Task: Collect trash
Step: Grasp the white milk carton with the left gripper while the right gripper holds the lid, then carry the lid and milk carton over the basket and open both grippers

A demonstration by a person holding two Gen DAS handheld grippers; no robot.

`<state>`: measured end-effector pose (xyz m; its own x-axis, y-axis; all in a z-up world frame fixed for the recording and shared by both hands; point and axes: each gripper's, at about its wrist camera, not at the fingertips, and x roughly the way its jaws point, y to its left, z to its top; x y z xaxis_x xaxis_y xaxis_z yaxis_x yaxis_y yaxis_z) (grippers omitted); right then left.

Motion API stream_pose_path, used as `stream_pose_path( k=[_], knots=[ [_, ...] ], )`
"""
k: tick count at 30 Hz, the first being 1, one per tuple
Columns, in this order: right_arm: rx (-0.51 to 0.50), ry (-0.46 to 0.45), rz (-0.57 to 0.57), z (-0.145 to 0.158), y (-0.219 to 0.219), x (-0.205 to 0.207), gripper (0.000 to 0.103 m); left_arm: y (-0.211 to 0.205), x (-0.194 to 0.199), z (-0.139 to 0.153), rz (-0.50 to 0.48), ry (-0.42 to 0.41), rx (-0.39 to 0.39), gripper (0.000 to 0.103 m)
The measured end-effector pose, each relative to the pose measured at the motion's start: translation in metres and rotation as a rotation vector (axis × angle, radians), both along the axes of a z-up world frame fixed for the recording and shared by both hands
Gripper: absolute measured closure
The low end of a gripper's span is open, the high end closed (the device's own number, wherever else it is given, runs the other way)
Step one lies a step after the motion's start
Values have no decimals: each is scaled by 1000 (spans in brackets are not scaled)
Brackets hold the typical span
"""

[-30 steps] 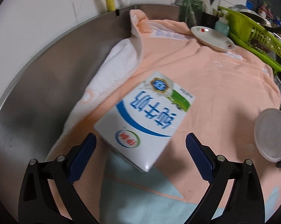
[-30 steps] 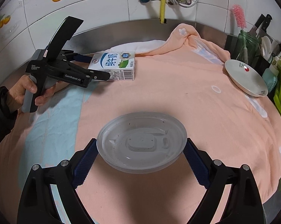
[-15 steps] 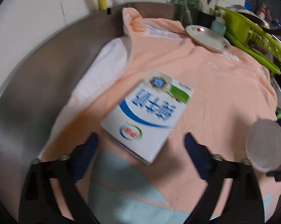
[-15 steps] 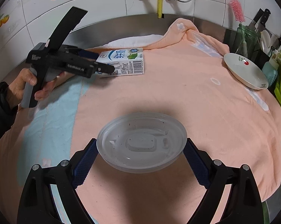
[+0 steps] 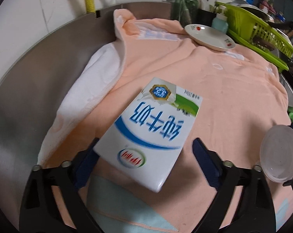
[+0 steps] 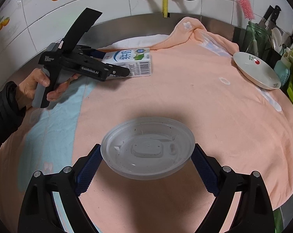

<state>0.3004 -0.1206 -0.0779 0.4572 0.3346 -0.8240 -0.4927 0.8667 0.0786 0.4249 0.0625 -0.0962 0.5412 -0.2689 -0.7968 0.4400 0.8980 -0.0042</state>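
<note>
— See the milk carton [image 5: 149,130]? It's lying flat on the peach towel [image 5: 233,101], a little way in from the steel back wall, with its near end between the fingers of the left gripper [image 5: 144,162].

— Has it got hold?

— Not from what I can see. The jaws stand apart; the left pad looks to be against the carton's corner, the right one is clear of it with towel showing in the gap.

— How would that box handle, do you reckon?

— Light, I'd guess, if it's been drunk (I can't tell from here). Thin card with a glossy skin, so it'll dent under a hard squeeze and could slide on the pads. I'd take it across the narrow width, near that end, on the flat side faces.

— And the other hand?

— The right gripper [image 6: 146,158] is clamped on the clear plastic lid [image 6: 147,148], pads on opposite rims, held above the towel on the side away from the carton. Flimsy thing; it would bow if pinched harder.
</note>
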Motion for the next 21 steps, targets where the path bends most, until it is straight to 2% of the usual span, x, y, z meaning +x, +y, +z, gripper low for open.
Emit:
stream_pose_path(
  k=[1,7,10,13,16,21],
  knots=[
    [2,1,-2,0,0,0,15,-1,-1,0,-4,6,0,26],
    [0,-4,-18,2,-5,-6,15,-12,-18,4,8,-20,27,28],
    [8,-6,-30,6,-10,-11,15,-15,-28,5,32,-8,13,28],
    [15,-12,-45,11,-18,-19,15,-16,-44,7,60,14,-10,29],
    [23,-10,-67,14,-29,-30,15,-15,-62,7,96,52,-66,29],
    [19,-12,-115,20,-55,-58,15,-21,-101,13,112,43,-100,30]
  ],
)
